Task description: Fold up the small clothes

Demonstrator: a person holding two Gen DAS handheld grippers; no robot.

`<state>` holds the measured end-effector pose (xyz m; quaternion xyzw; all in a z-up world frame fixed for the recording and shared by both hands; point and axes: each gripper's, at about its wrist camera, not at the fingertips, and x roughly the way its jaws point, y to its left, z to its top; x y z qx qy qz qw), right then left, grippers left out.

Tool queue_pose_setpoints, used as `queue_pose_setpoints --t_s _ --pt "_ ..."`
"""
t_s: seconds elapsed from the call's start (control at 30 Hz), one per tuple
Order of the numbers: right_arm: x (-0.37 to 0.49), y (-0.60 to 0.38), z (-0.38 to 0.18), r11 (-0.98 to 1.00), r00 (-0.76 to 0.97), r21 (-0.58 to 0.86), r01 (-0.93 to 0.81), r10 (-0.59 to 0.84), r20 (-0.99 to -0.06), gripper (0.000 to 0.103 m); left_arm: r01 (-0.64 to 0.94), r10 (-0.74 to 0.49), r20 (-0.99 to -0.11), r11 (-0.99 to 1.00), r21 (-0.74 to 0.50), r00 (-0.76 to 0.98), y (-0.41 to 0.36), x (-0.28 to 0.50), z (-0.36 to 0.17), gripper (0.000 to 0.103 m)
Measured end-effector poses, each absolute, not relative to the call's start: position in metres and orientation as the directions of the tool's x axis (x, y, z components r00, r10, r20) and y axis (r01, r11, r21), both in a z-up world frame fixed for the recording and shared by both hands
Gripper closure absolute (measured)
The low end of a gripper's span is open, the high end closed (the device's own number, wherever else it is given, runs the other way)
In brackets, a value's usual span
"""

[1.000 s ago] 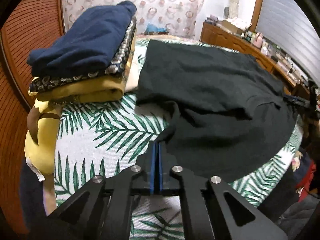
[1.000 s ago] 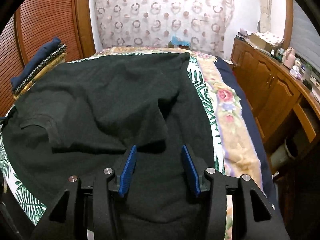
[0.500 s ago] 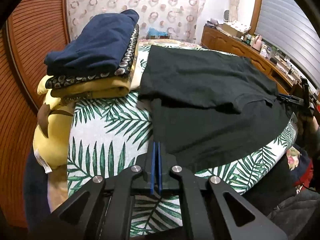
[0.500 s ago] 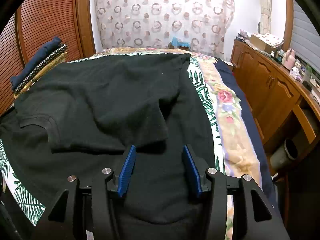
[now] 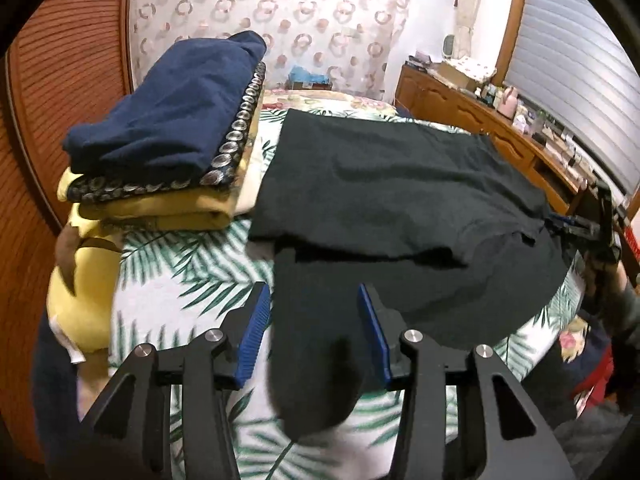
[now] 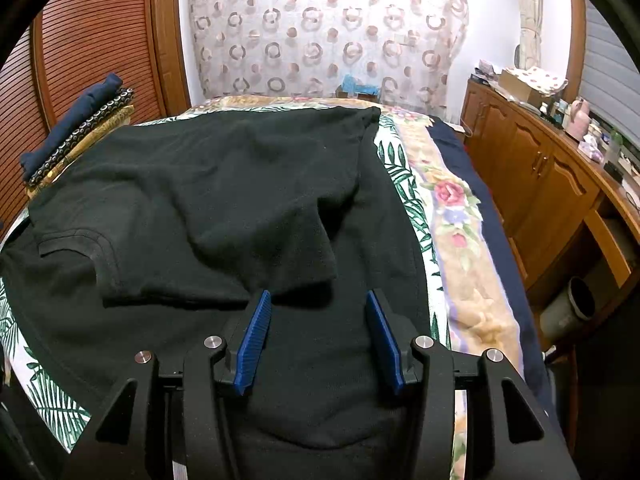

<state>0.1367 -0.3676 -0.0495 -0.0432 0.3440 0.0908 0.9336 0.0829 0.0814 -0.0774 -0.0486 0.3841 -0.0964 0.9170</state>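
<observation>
On the bed (image 5: 168, 292), black shirt (image 5: 400, 184) hangs between the opening left gripper (image 5: 316, 332) — unpinched.

- Black knit-cloth shirt (image 6: 224, 200): matt, finely textured weave, soft folds; lies on the palm-leaf printed bedspread.
- White and green palm-leaf printed bedspread (image 5: 172, 280): smooth woven cloth, matt.
- Folded stack left of the shirt: navy blue cloth garment (image 5: 172, 100) on top, matt; ring-patterned dark fabric (image 5: 236, 136) under it, faintly shiny; mustard yellow cloth (image 5: 160, 208) below.
- Left gripper (image 5: 314, 320), jaws opening with shirt cloth between them: matt black plastic body, ribbed blue pads (image 5: 252, 340), bright metal screw heads.
- Right gripper (image 6: 318, 328): same finish.
- Brown wooden cabinet (image 6: 540, 184) right of the shirt: glossy varnish.
</observation>
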Motion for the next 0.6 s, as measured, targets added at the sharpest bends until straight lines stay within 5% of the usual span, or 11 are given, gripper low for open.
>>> queue_pose_setpoints --t_s 0.6 --pt "0.137 -0.369 -0.049 0.980 0.747 -0.014 -0.200 0.143 -0.649 0.051 0.082 -0.235 -0.749 0.968 -0.236 0.619 0.069 0.143 -0.098 0.057"
